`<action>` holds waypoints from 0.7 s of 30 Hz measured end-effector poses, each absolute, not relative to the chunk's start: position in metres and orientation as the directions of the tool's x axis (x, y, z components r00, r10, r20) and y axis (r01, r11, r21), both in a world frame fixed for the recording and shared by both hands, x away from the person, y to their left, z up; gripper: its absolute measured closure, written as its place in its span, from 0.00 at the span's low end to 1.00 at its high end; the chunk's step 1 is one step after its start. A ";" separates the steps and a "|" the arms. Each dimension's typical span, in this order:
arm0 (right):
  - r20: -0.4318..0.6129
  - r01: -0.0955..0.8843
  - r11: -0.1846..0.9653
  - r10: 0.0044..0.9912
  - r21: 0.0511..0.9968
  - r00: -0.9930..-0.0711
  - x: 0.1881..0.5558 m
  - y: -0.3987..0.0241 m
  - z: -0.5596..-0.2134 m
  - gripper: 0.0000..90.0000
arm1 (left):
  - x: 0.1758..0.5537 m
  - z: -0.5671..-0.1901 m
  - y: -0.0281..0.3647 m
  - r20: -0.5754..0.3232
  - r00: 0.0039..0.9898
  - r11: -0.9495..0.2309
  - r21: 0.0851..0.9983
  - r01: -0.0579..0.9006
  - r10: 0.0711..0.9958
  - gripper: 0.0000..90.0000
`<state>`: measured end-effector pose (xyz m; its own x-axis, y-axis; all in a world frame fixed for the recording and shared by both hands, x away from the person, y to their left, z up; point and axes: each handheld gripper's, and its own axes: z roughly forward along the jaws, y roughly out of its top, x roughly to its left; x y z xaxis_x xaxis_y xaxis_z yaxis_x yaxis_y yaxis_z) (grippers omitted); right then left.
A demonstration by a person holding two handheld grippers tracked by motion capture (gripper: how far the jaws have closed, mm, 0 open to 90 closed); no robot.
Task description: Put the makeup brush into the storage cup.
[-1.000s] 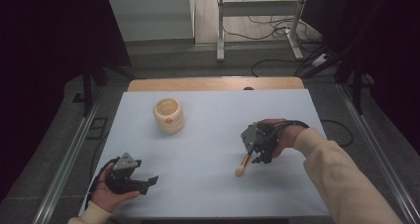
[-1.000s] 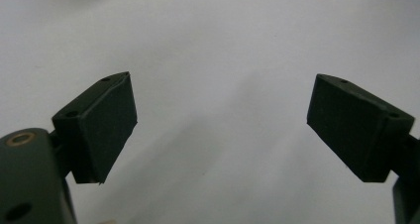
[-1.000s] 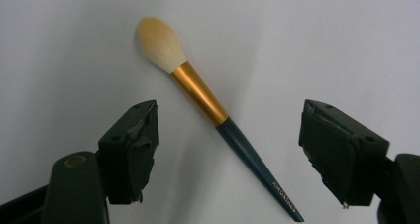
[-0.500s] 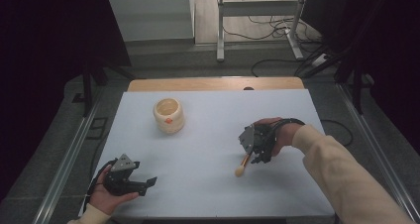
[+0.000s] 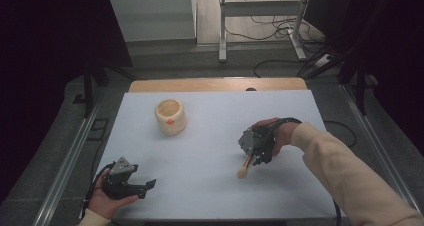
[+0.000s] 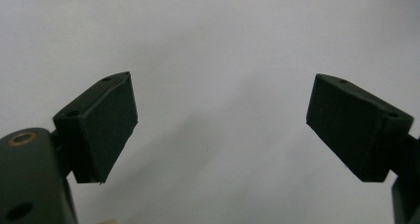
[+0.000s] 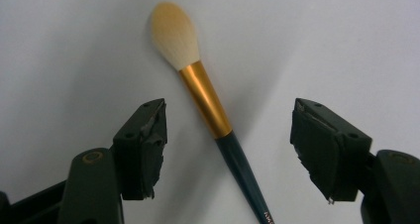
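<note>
Table [image 5: 210, 186] white, room dark; left gripper [image 5: 142, 187] fingers apart; right gripper [image 7: 228, 149] fingers closing, astride brush [image 7: 208, 100].

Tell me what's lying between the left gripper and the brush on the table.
Nothing: in the high view, only bare white table separates the left gripper from the brush, which lies under the right gripper.

The brush [image 7: 208, 102] has soft pale bristles, a shiny gold metal collar and a glossy dark handle; the tabletop [image 7: 322, 45] is matt white.
</note>
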<state>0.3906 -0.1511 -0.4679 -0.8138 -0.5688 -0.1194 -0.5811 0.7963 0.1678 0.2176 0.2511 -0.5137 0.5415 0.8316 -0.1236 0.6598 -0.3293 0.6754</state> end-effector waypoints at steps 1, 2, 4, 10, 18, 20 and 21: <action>-0.117 -0.581 0.798 -0.569 0.163 -0.814 0.391 -0.151 -0.469 0.35 | 0.218 -0.514 0.251 -0.123 0.543 -0.331 0.675 0.659 0.831 0.15; -0.115 -0.584 0.796 -0.572 0.160 -0.812 0.391 -0.151 -0.471 0.36 | 0.218 -0.514 0.251 -0.123 0.544 -0.332 0.674 0.659 0.830 0.15; -0.109 -0.588 0.794 -0.578 0.152 -0.809 0.392 -0.151 -0.473 0.41 | 0.218 -0.514 0.251 -0.122 0.546 -0.334 0.675 0.658 0.829 0.15; -0.089 -0.595 0.792 -0.589 0.138 -0.804 0.393 -0.149 -0.479 0.42 | 0.219 -0.514 0.251 -0.123 0.547 -0.335 0.675 0.658 0.828 0.15; -0.072 -0.605 0.787 -0.601 0.124 -0.796 0.396 -0.146 -0.488 0.46 | 0.219 -0.514 0.252 -0.124 0.544 -0.330 0.676 0.658 0.830 0.15; -0.069 -0.603 0.788 -0.599 0.125 -0.798 0.396 -0.146 -0.489 0.47 | 0.219 -0.514 0.252 -0.124 0.544 -0.331 0.676 0.658 0.830 0.15; -0.067 -0.601 0.790 -0.598 0.121 -0.799 0.397 -0.146 -0.490 0.49 | 0.218 -0.513 0.252 -0.122 0.546 -0.333 0.676 0.657 0.829 0.15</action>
<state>0.3973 -0.1462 -0.4897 -0.7987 -0.5980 -0.0670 -0.6015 0.7897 0.1211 0.2184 0.2520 -0.5135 0.5456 0.8290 -0.1224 0.6571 -0.3326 0.6765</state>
